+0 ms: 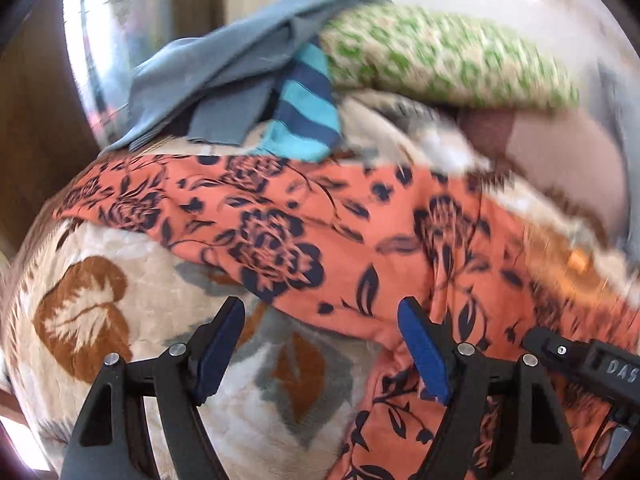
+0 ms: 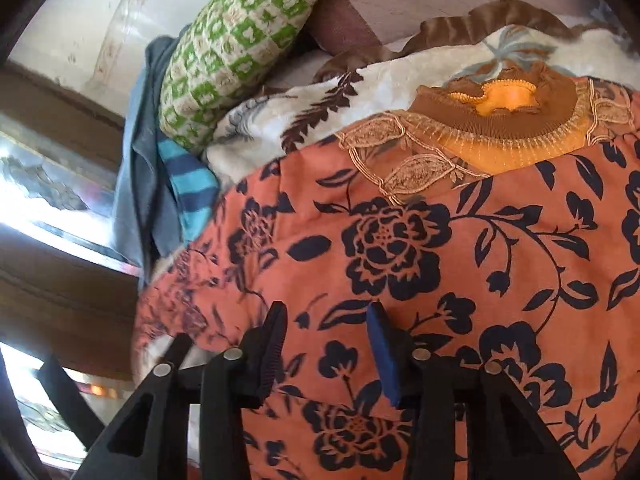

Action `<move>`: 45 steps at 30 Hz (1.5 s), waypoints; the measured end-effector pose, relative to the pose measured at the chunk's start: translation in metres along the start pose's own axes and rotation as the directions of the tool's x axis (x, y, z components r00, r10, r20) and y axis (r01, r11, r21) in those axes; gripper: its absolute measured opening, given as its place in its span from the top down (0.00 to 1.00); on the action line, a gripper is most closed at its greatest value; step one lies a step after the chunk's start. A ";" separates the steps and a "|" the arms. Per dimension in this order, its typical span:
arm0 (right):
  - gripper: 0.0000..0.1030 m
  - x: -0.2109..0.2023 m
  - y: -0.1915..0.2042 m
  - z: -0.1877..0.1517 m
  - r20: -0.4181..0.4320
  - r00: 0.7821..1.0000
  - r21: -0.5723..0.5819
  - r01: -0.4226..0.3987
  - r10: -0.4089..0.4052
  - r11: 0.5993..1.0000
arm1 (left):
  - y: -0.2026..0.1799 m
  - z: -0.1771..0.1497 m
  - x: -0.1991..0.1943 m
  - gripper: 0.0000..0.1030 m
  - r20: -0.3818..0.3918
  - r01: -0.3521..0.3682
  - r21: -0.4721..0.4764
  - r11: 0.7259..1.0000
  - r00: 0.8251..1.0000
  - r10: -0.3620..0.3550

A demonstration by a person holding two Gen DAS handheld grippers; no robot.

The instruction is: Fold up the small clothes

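Note:
An orange garment with dark blue flowers [image 1: 340,240] lies spread on a cream blanket with brown leaves [image 1: 120,280]. In the right wrist view the garment [image 2: 420,260] fills the lower half, with its gold-trimmed brown neckline [image 2: 492,120] at the far end. My left gripper [image 1: 322,312] is open and empty, just above the garment's near edge. My right gripper [image 2: 328,316] is open and empty, low over the garment's cloth. The other gripper's black body [image 1: 580,364] shows at the right of the left wrist view.
A grey cloth [image 1: 240,68] and a blue striped piece [image 1: 308,108] lie heaped at the far side by a green patterned pillow [image 1: 448,56]. In the right wrist view they are at the left [image 2: 140,184], beside the pillow [image 2: 232,48]. Wooden furniture [image 2: 60,288] stands at the left.

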State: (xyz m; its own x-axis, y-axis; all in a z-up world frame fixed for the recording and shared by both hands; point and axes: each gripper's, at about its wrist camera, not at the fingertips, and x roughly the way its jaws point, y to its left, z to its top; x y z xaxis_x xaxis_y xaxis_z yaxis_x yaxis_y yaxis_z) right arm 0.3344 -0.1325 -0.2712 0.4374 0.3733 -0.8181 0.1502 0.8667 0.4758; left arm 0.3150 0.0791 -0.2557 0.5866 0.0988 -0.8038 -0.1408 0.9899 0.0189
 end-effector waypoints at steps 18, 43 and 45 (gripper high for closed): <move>0.62 -0.148 0.112 -0.053 0.430 0.845 -0.446 0.505 -0.317 0.739 | 0.008 -0.010 -0.119 0.23 0.257 0.024 0.062 0.998 0.966 -0.039; 0.62 -0.188 0.203 -0.110 0.483 0.843 -0.525 0.496 -0.238 0.692 | 0.132 -0.028 -0.234 0.17 0.336 0.029 -0.125 0.992 0.942 0.015; 0.62 -0.185 0.209 -0.113 0.482 0.845 -0.534 0.492 -0.231 0.688 | 0.141 -0.028 -0.236 0.17 0.346 0.020 -0.143 0.990 0.938 0.031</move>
State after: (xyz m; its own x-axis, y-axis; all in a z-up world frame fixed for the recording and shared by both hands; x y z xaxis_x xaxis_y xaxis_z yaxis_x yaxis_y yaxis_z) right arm 0.1849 0.0173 -0.0569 0.7622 -0.0439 -0.6459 -0.1546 0.9565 -0.2474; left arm 0.1343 0.1924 -0.0798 0.8217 0.1586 -0.5474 -0.2415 0.9669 -0.0823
